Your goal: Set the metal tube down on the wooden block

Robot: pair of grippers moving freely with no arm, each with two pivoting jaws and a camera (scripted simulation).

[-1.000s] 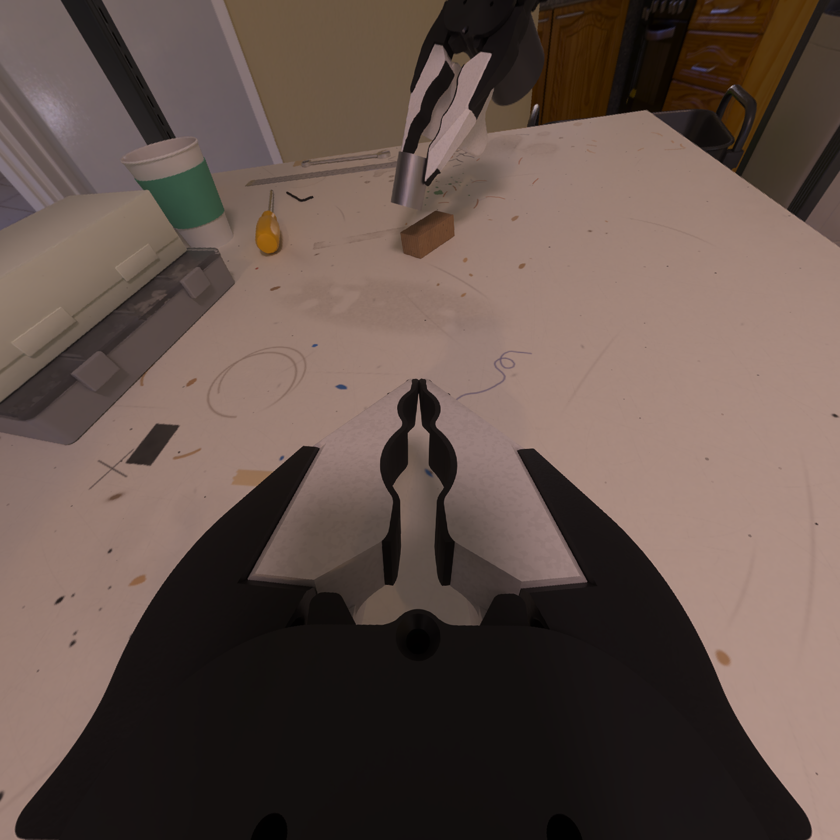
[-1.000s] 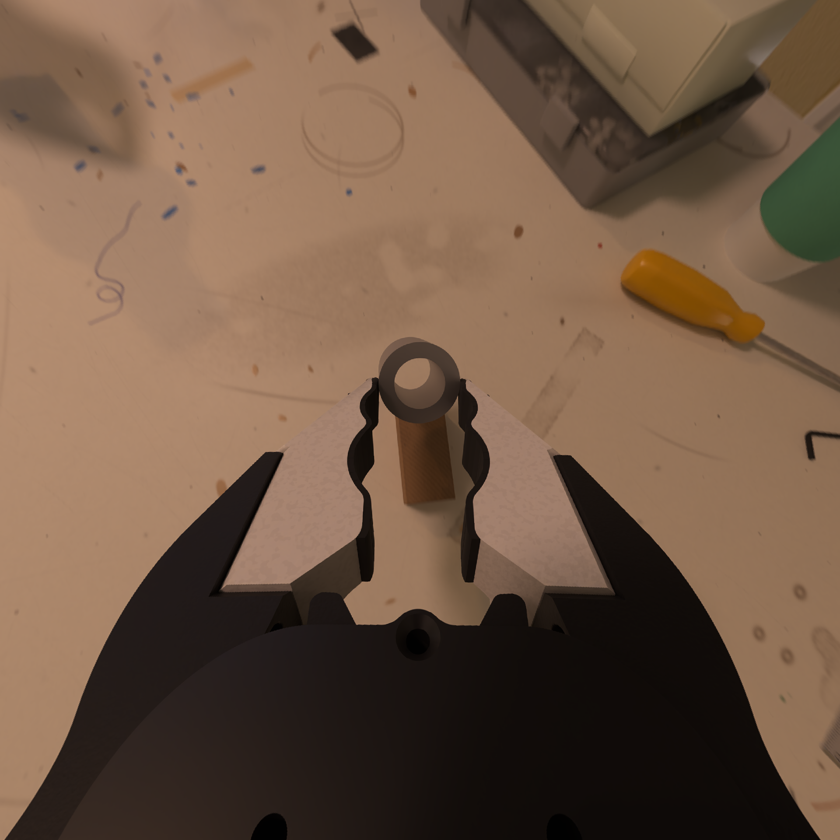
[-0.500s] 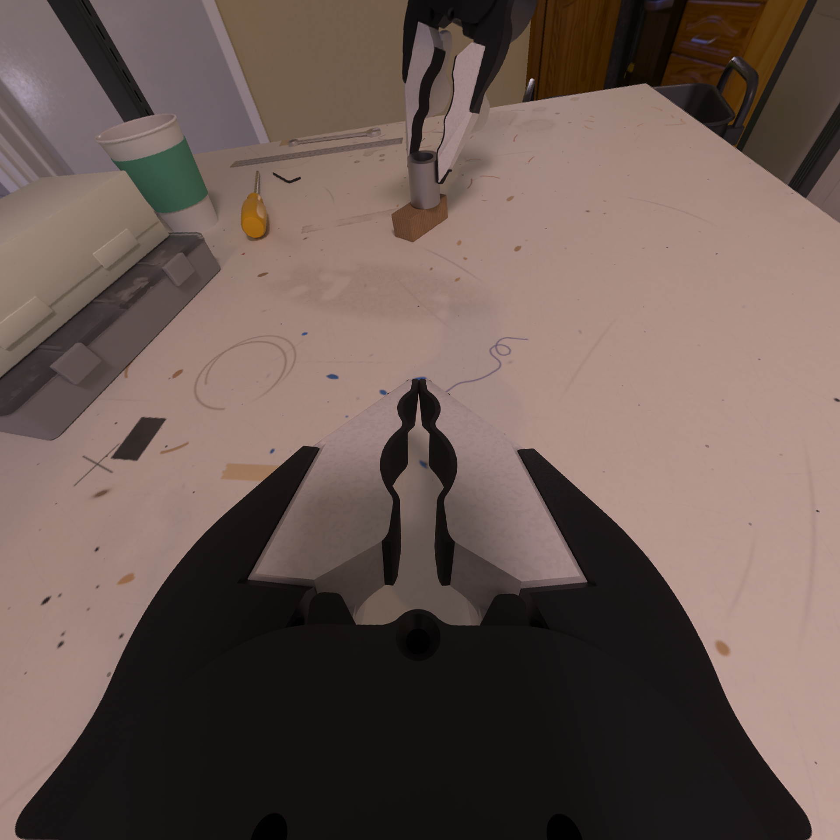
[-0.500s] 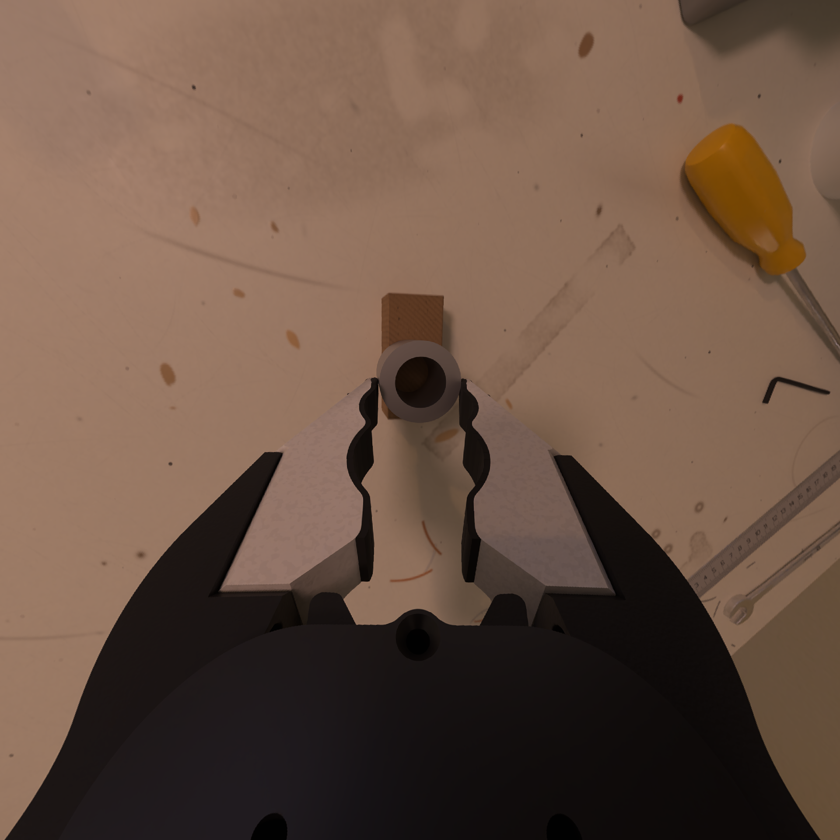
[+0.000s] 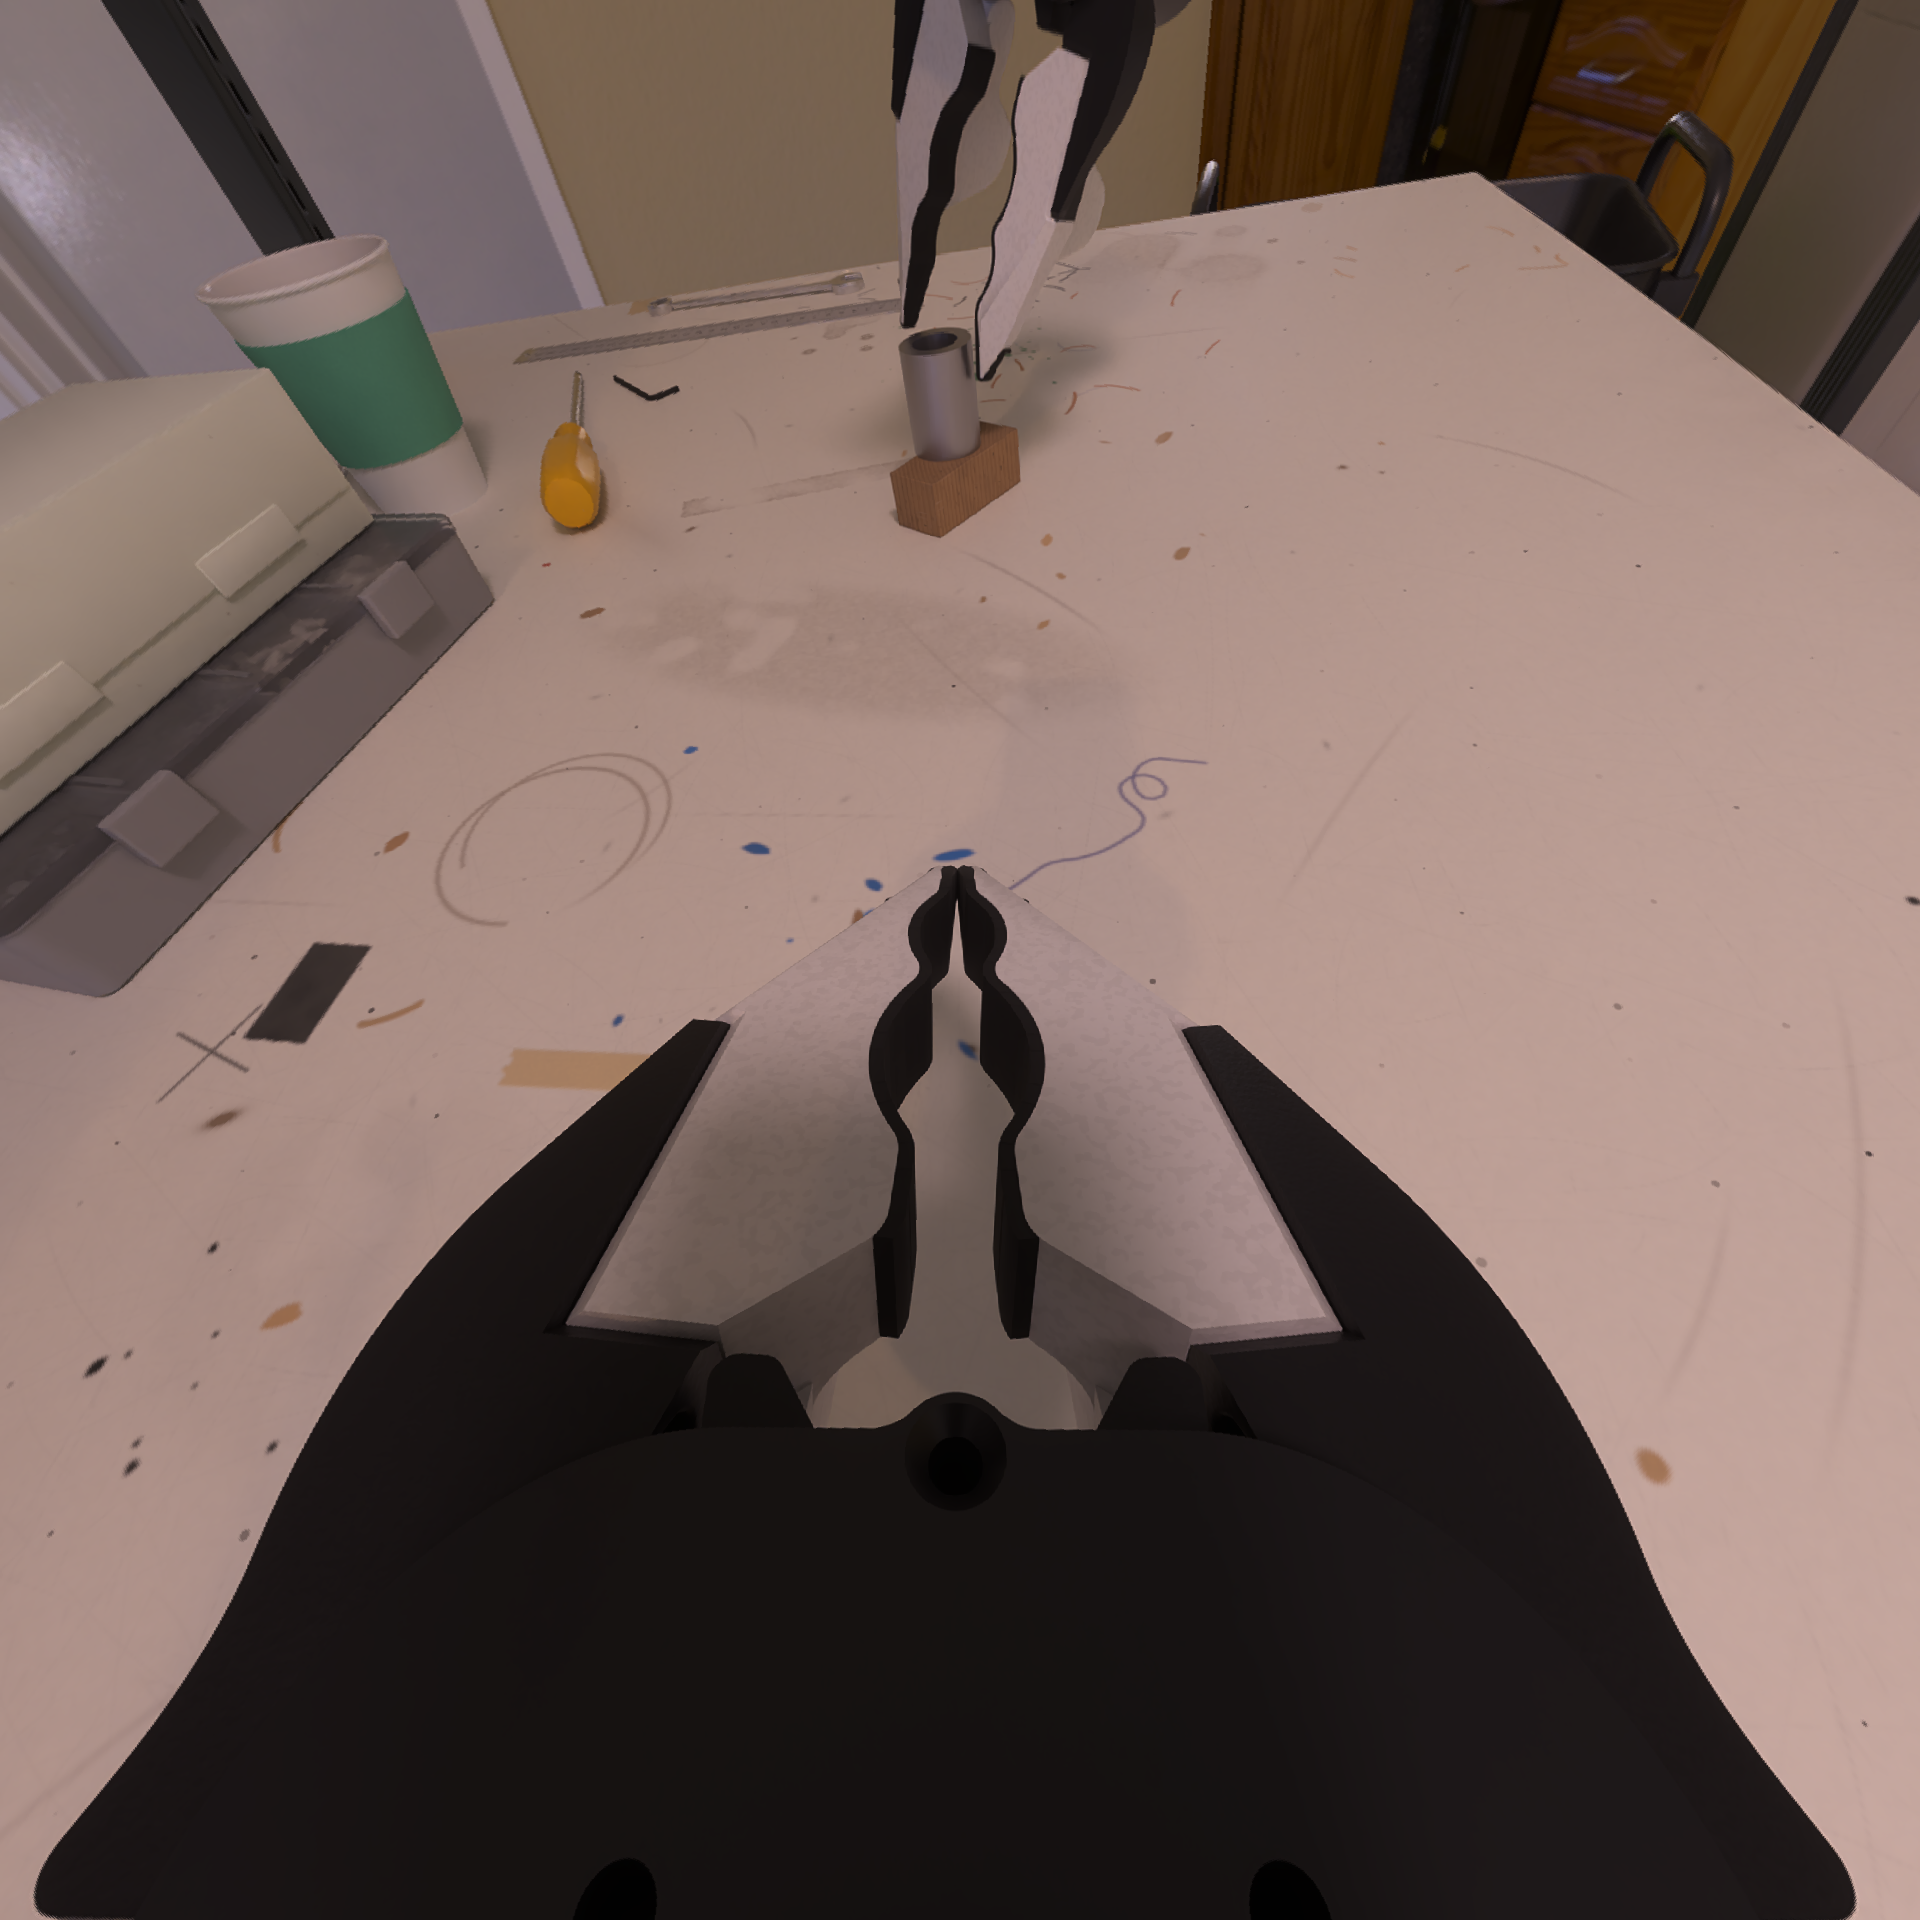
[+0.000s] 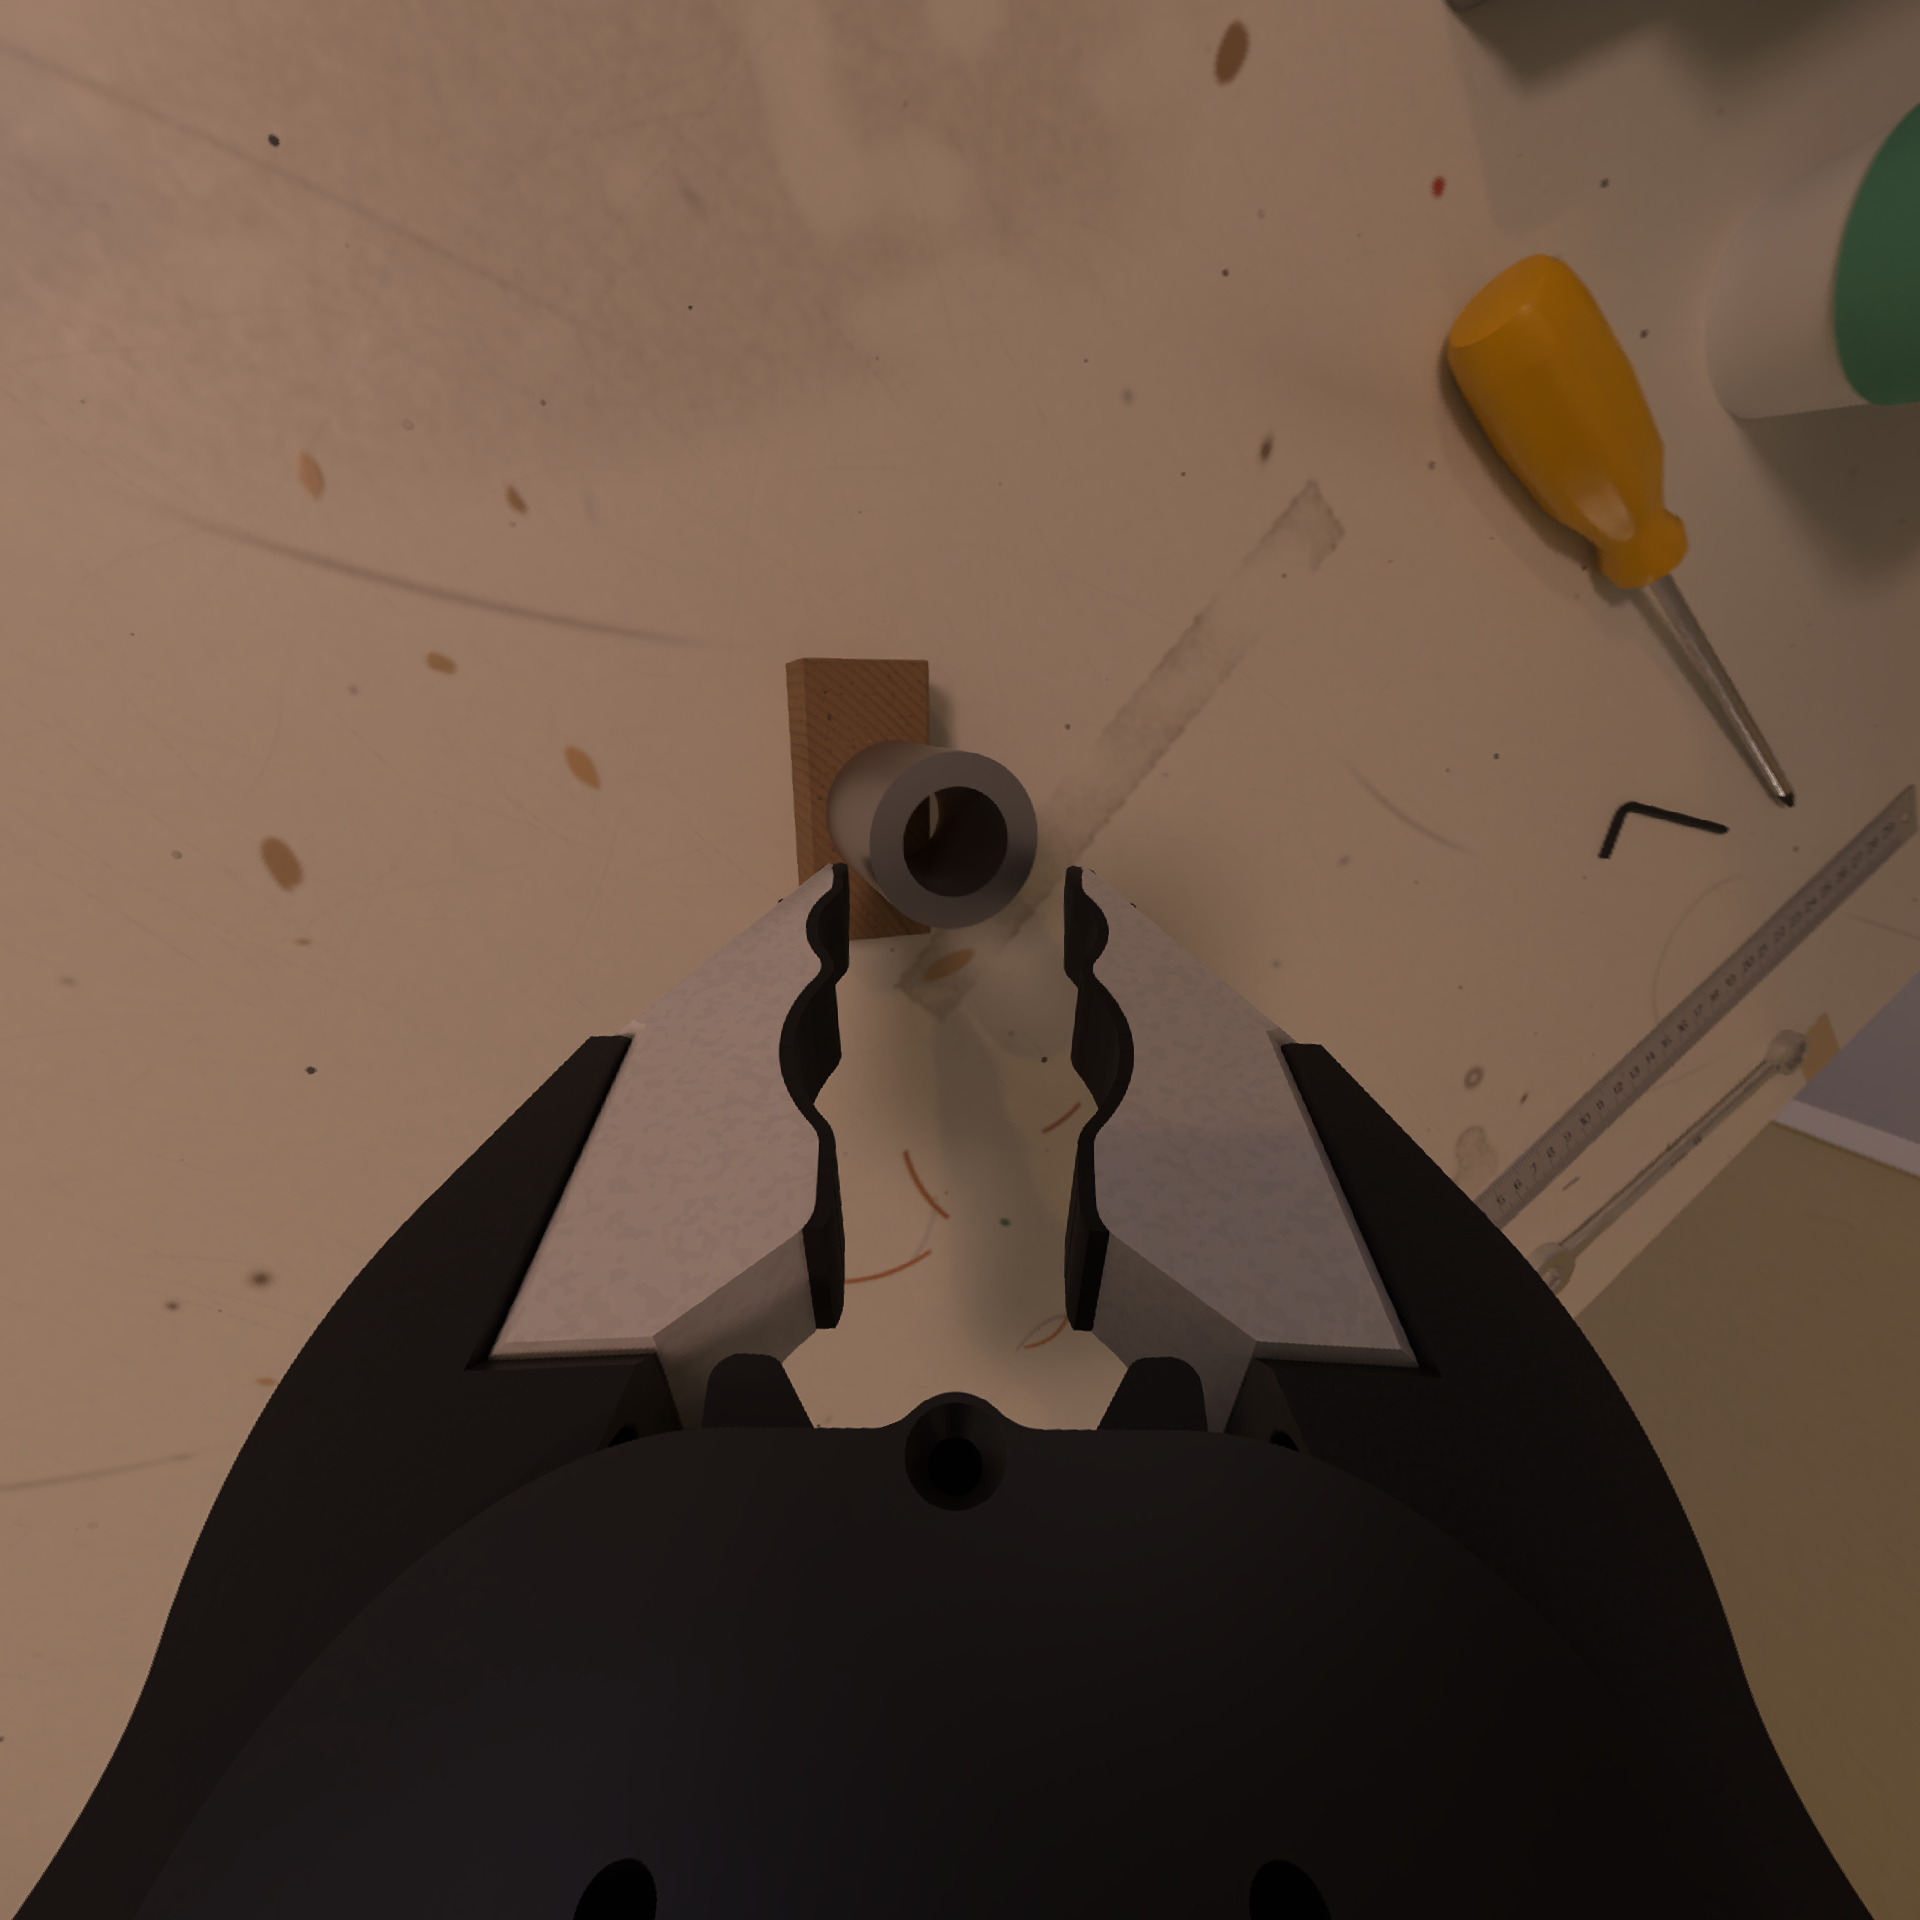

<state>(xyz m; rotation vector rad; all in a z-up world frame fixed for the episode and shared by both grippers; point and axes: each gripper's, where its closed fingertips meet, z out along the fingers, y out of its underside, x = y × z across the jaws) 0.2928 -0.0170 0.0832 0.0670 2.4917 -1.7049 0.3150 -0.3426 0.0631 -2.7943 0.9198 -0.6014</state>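
Observation:
The grey metal tube [image 5: 938,400] stands upright on the near end of the small wooden block [image 5: 961,486] at the far middle of the table. My right gripper [image 5: 948,343] hangs over it, pointing down, jaws open, fingers clear of the tube's sides. In the right wrist view the tube [image 6: 954,906] sits just ahead of the open right gripper [image 6: 956,875], with a gap on each side, and the block [image 6: 852,717] shows under it. My left gripper [image 5: 954,873] is shut and empty, low over the near table.
At the left are a cream and grey case [image 5: 156,582], a green-sleeved paper cup [image 5: 343,364] and a yellow screwdriver [image 5: 569,483]. A hex key [image 5: 644,390], a ruler [image 5: 707,332] and a wrench [image 5: 758,296] lie behind them. A dark bin [image 5: 1600,223] stands beyond the far right edge.
My right gripper brought the tube down onto the block, then opened and drew back a little from it. The tube stays standing. The left gripper stays shut.

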